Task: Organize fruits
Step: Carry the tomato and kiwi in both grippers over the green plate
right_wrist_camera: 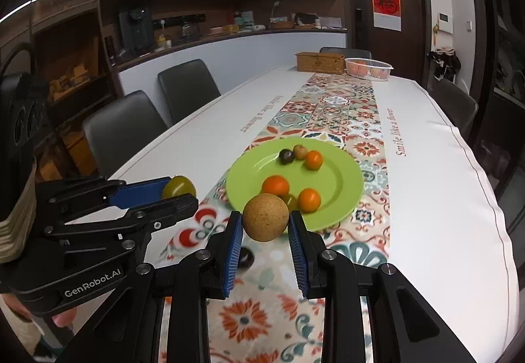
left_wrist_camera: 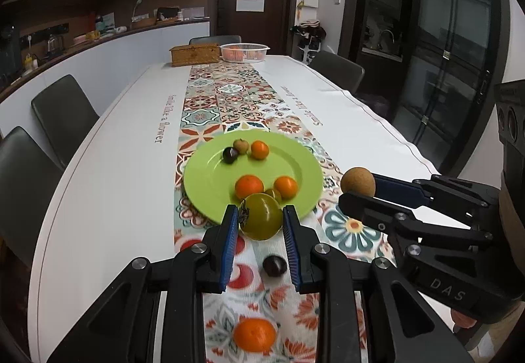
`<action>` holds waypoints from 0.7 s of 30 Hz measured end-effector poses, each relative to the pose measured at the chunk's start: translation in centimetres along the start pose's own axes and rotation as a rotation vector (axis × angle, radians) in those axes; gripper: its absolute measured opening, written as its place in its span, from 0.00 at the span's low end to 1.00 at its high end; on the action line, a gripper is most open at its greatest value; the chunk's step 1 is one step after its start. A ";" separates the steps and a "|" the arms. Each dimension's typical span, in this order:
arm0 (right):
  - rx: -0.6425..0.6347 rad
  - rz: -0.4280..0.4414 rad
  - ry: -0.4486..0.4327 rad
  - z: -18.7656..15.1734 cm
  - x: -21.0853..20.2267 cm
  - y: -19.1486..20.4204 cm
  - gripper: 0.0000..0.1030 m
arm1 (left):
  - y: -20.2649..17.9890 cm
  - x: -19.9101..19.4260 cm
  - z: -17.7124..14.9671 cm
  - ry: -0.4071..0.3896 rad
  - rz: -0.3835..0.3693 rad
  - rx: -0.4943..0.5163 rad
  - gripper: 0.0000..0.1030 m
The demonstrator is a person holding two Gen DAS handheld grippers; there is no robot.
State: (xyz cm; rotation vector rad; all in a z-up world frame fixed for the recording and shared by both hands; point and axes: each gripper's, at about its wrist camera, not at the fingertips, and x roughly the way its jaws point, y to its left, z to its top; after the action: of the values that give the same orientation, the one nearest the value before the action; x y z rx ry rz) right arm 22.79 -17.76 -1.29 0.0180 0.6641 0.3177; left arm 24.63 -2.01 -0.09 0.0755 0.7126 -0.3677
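Observation:
My left gripper (left_wrist_camera: 260,219) is shut on a yellow-green persimmon (left_wrist_camera: 261,216), held above the table just short of the green plate (left_wrist_camera: 203,179). My right gripper (right_wrist_camera: 265,223) is shut on a round tan fruit (right_wrist_camera: 265,217), also lifted near the plate's (right_wrist_camera: 347,199) front rim. The plate holds three oranges (left_wrist_camera: 248,185), a small green fruit, a dark purple fruit (left_wrist_camera: 230,155) and a small brown fruit (left_wrist_camera: 240,144). On the runner below lie a dark purple fruit (left_wrist_camera: 274,265) and an orange (left_wrist_camera: 255,334). Each gripper shows in the other's view, the right gripper (left_wrist_camera: 356,191) and the left gripper (right_wrist_camera: 177,192).
At the table's far end stand a wicker box (left_wrist_camera: 194,54) and a white plastic basket (left_wrist_camera: 243,52) with oranges. Dark chairs (left_wrist_camera: 62,113) line the left side and one chair (left_wrist_camera: 338,69) stands at the right. The white tablecloth edge (right_wrist_camera: 485,186) falls off on the right.

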 end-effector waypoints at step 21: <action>0.078 -0.028 0.140 5.8 9.6 -5.4 0.29 | 3.3 9.7 6.6 0.136 -0.025 -0.077 0.27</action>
State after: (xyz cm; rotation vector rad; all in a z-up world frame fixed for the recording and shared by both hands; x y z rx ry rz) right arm 35.01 -19.54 -3.14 0.0611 0.8150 0.2673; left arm 36.72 -3.18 -1.59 0.0190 0.8623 -0.3613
